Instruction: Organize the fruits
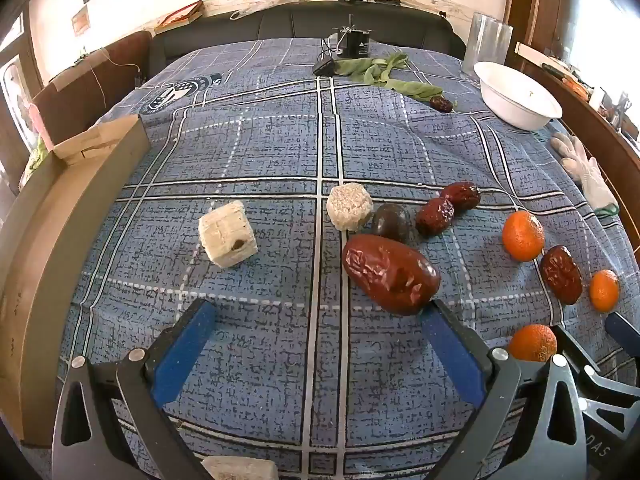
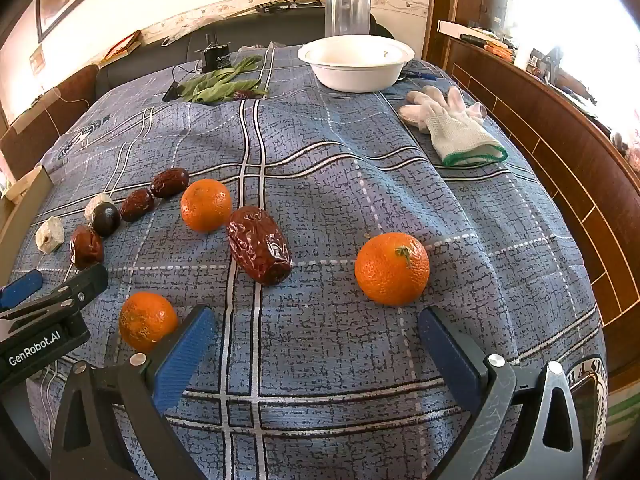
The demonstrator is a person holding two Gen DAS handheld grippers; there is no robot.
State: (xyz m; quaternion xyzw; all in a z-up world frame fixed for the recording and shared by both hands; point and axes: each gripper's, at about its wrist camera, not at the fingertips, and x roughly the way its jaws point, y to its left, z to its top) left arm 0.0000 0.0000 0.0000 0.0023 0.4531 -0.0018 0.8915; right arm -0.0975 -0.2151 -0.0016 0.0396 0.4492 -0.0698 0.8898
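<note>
Both tongs are spread wide and hold nothing. The left tongs [image 1: 316, 320] sit low in the frame over the plaid cloth on the tabletop [image 1: 280, 152], with the biggest red date [image 1: 390, 274] just beside the right blue tip; whether it touches is hard to tell. That nearness suggests this date is the left side's next pick.

The right tongs [image 2: 316, 326] hover over bare cloth in the lower middle of their frame. One mandarin [image 2: 392, 268] lies just beyond the right tip, and another small mandarin [image 2: 147, 321] sits against the outer side of the left tip, so neither is between the tips yet.

The fruits are loose on the cloth, unsorted. In the right view a third mandarin [image 2: 206, 205] touches a wrinkled date [image 2: 259, 250] at centre left, and a curved line toward the left edge holds three more dates, a dark round fruit [image 2: 105, 219] and two pale lumps [image 2: 50, 234] that look like snack blocks, not fruit.

The white bowl [image 2: 356, 64] stands empty at the upper centre of that frame, well apart from the fruit; I judge it the likely collecting place, so sorting has hardly begun. A work glove [image 2: 452, 128] lies at the upper right, and green leaves [image 2: 220, 84] at the upper left.
</note>
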